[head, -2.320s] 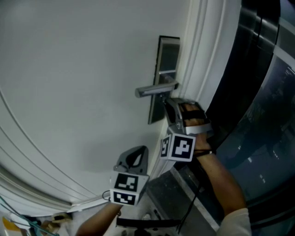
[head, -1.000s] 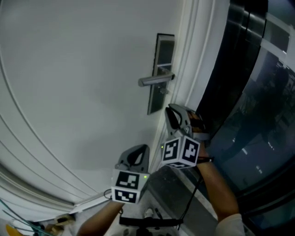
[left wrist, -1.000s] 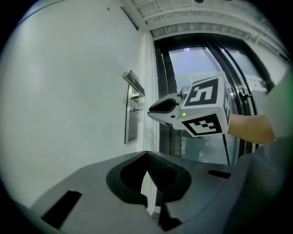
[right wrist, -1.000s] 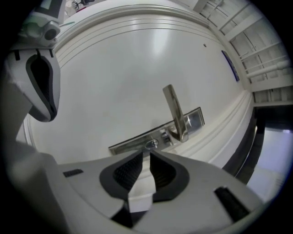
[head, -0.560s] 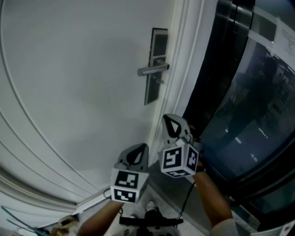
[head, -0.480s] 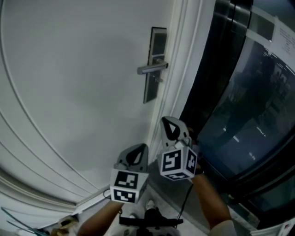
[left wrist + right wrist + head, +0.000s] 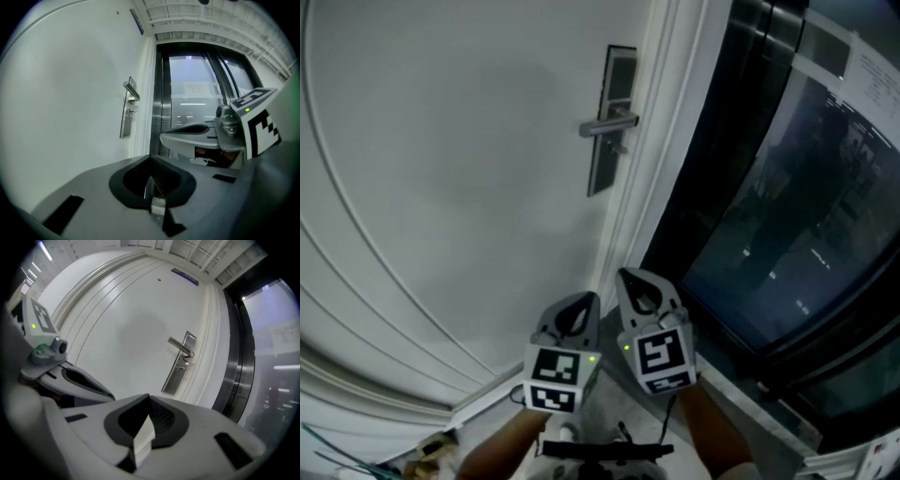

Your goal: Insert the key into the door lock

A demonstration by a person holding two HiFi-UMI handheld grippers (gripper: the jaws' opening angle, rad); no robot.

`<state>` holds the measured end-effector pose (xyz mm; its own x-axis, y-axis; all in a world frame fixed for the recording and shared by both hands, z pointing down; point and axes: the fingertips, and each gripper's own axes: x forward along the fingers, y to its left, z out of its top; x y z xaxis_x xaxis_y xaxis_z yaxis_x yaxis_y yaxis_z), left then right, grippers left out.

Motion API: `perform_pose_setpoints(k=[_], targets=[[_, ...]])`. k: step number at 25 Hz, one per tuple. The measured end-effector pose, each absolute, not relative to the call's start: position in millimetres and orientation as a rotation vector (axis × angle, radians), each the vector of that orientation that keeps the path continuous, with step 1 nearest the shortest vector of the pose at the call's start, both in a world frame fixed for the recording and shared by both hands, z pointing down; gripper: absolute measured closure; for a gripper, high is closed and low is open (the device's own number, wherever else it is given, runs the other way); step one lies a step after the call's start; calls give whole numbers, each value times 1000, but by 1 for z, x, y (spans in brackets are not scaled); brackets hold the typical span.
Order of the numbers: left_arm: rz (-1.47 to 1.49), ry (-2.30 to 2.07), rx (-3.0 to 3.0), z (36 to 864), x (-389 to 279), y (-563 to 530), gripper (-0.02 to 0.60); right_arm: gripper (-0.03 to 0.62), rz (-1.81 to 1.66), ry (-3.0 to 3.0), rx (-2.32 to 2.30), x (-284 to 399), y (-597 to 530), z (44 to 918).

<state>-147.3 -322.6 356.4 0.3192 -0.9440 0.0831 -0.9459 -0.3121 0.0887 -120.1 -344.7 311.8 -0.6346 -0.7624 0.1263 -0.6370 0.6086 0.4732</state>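
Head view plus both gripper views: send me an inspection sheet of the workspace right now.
Surface: white door; no table in view.
Job's things: lock plate with lever handle; a small part juts out below the handle, possibly the key, too small to tell.
Clutter: small blurred items at the head view's bottom left corner.
Grippers: left tool shut, nothing between its jaws; right tool shut, nothing between its jaws; both side by side, well away from the lock.
Cables: dark cable below the right tool.
Surroundings: dark glass panel right of the door frame, with a paper notice on it.
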Motion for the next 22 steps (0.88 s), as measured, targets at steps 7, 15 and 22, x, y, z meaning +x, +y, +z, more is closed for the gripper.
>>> perform_pose_setpoints(k=[7, 15, 22], targets=[[28, -1774, 2455, 360, -133, -315, 578, 589, -340, -2640, 1155, -104, -327, 328], [62, -1816, 2444, 364, -99, -299, 578, 589, -118, -2749, 1183, -68, -305, 348], [75, -1882, 2427, 363, -73, -280, 578, 589, -51, -2805, 1164, -43, -285, 353]])
